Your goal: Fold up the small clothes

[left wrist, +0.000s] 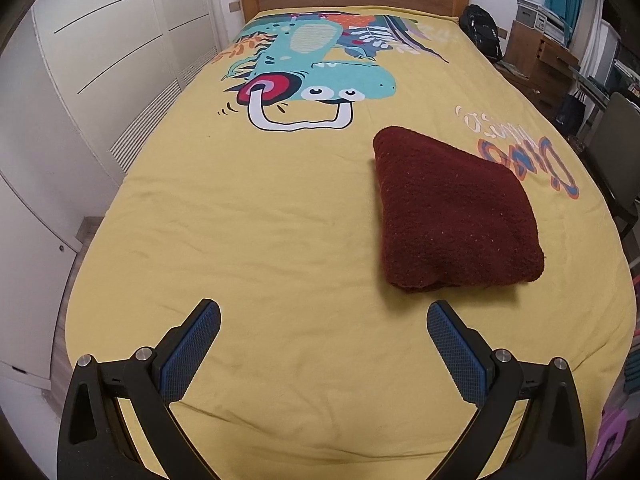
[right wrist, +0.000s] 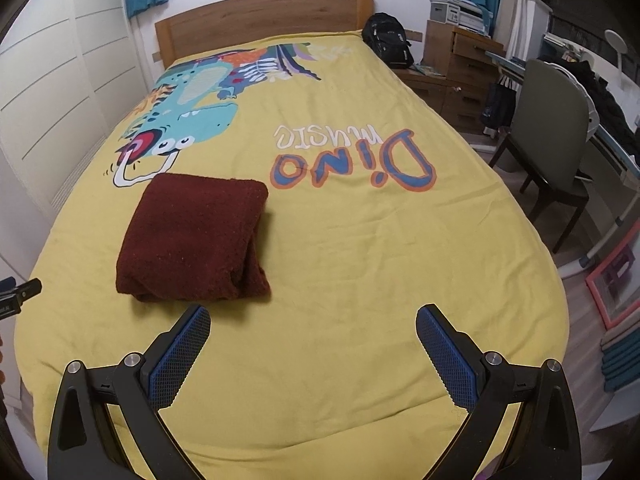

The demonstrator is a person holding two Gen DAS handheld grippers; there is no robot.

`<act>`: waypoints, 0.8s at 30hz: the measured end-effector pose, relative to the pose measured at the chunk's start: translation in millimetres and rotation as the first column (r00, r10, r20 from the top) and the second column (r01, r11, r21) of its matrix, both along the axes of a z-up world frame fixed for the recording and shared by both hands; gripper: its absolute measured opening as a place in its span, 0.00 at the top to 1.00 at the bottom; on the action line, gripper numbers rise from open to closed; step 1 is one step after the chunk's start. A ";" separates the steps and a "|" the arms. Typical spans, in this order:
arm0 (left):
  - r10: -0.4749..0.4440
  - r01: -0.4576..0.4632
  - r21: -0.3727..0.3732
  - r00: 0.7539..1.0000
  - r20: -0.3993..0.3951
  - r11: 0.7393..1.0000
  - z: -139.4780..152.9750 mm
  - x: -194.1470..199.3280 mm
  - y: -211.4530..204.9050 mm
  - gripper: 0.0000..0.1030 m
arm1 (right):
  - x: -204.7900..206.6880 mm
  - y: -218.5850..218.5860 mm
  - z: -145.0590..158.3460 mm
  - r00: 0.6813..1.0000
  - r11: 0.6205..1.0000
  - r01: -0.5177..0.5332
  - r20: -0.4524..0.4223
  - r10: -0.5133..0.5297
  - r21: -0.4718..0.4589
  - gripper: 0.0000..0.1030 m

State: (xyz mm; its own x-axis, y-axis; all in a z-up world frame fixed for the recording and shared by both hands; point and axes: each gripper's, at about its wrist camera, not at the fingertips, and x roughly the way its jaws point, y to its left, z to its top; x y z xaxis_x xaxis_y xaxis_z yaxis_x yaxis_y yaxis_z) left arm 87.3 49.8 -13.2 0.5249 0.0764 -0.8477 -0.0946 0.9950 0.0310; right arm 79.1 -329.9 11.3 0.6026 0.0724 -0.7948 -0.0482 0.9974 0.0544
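so here's where it stands: the dark red fleecy garment is lying on the yellow bedspread already bundled into a thick folded block, and neither claw is touching it. the left gripper has its blue pads spread wide apart with nothing between them, same for the right gripper, both hanging over bare sheet at the bottom of their frames. in the left wrist view the garment sits centre right, up and to the right of the claw, with its near corner just beyond the right finger. in the right wrist view it's centre left, up and to the left, its near edge close above the left finger. so it lies between the two claws, slightly ahead of both, and i'd guess the right one is a touch closer, hard to be sure with the fisheye. its long axis seems to run roughly away from the cameras toward the headboard, stacked layers showing along its right side in the right wrist view. loads of open sheet all round it, bed edge well off on each side, chair and desk clutter far at the right of frame. looks to me like the fold is basically done, or one last tidy-up is due.
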 end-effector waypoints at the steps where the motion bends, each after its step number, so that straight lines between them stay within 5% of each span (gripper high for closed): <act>1: -0.001 0.001 0.008 1.000 0.003 1.000 0.1 0.2 -0.2 0.01 | -0.4 -0.3 -0.2 1.000 1.000 0.001 -0.001 -0.001 0.000 0.00; 24: -0.035 0.036 0.024 0.999 -0.013 0.999 -1.2 3.9 -4.1 0.01 | -2.0 0.1 -0.1 1.000 1.000 -0.006 -0.012 0.006 -0.011 0.00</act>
State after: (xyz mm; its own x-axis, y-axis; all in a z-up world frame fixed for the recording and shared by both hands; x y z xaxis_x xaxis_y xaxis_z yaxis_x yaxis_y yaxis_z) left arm 91.2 45.7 -14.4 0.5172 0.0784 -0.8523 -0.0588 0.9967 0.0560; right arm 77.1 -329.8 11.2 0.5924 0.0671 -0.8028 -0.0536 0.9976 0.0438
